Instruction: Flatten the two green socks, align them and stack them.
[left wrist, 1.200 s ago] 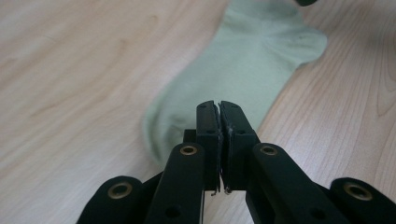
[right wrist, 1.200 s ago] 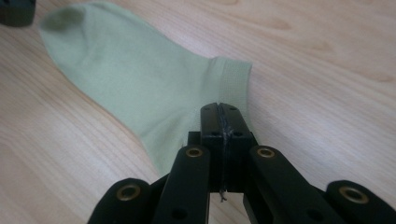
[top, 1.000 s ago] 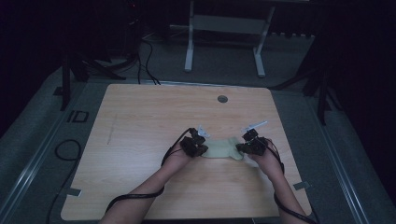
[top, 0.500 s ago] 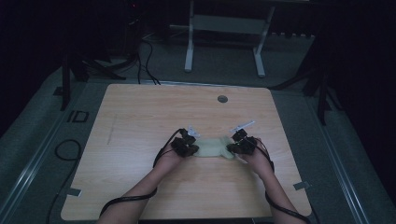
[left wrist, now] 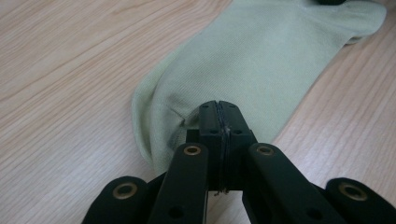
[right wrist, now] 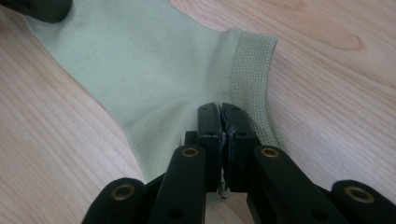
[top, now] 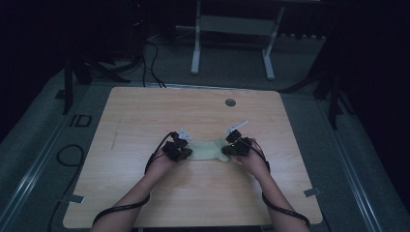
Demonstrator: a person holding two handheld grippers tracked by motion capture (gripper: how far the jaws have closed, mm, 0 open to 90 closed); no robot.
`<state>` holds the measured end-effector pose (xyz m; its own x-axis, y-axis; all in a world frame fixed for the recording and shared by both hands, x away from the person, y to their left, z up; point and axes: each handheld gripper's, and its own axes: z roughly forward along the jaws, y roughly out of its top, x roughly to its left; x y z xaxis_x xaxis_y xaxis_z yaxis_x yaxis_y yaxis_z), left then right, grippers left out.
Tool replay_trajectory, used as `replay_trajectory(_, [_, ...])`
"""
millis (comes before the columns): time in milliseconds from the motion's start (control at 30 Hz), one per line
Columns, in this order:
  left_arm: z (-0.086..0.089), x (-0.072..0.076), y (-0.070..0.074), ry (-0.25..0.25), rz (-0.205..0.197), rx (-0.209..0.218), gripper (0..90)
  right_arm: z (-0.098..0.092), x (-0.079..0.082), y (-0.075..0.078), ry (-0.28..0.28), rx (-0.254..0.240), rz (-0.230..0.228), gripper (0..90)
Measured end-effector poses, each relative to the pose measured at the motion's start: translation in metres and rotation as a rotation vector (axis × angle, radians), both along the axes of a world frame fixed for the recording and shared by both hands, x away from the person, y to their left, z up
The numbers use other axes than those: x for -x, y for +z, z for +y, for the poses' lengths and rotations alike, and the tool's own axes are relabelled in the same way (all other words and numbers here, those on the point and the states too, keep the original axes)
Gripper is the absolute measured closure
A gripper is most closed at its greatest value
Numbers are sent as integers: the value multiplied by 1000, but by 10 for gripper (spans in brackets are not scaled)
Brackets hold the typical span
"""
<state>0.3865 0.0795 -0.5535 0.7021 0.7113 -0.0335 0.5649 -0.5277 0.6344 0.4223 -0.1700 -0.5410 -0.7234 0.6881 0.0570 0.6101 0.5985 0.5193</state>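
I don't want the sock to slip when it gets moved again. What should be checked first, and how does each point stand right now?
1. Left tongs clamped on the pale green sock, at its rounded end: ok, jaws shut with fabric pinched.
2. Right tongs clamped beside the ribbed cuff: ok, jaws shut on the fabric.
3. Sock spread between the two grips: ok, it lies flat with only small puckers at the left tongs.
4. Sock resting on the wooden table: ok in both gripper views.
5. Free tabletop around the sock: ok, just a small round grommet farther back.
6. How deep each bite reaches: cannot tell.
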Motion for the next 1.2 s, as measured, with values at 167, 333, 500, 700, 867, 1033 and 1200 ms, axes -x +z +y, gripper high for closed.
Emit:
replay_trajectory(167, [1,-1,1,-5,1,-18,885,5,-2,1,10,4,8,847])
replay_trajectory(333, [-1,-3,2,-11,12,-5,867,3,-3,1,0,-14,22,780])
replay_trajectory(500, [-5,3,13,-32,-3,27,594,-1,1,12,14,-63,5,592])
replay_trajectory(700, [-8,9,25,-31,-3,82,255,-6,10,28,46,-123,-67,371])
replay_trajectory(867, [-5,13,23,-28,-15,94,124,-10,16,30,56,-138,-74,274])
replay_trajectory(1033, [2,18,15,-18,-18,125,27,-15,19,25,67,-127,-70,157])
replay_trajectory(1200, [12,27,10,-1,-37,137,27,-23,24,21,49,-124,-139,128])
